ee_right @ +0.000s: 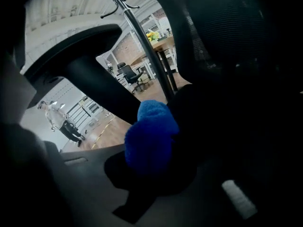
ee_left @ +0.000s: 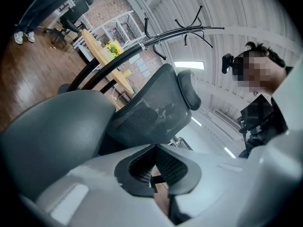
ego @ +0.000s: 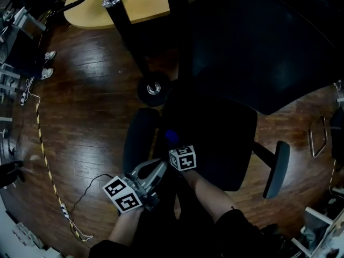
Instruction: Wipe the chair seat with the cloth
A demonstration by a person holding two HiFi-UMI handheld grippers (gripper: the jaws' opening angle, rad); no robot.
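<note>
Clearly, the right gripper (ee_right: 151,171) is pinching the cloth (ee_right: 150,138). The cloth is a fluffy blue fabric, bunched into a rounded wad that sticks out past the jaws, so I think the soft part is meant to meet the surface and not the hard plastic. In the head view the cloth (ego: 172,137) is at the 9 o'clock edge of the chair seat (ego: 215,138), a dark, matte, rounded square. The picture is too dark to tell if the cloth really presses on the seat.

The left gripper (ee_left: 154,167) has its ribbed jaws pressed together with nothing between them. It is held low at 7 o'clock from the seat, beside the smooth grey left armrest (ee_left: 52,136), probably to stay out of the wiping path. The mesh backrest (ee_left: 151,108) rises at 12 o'clock over the glossy wooden floor (ego: 86,122).
</note>
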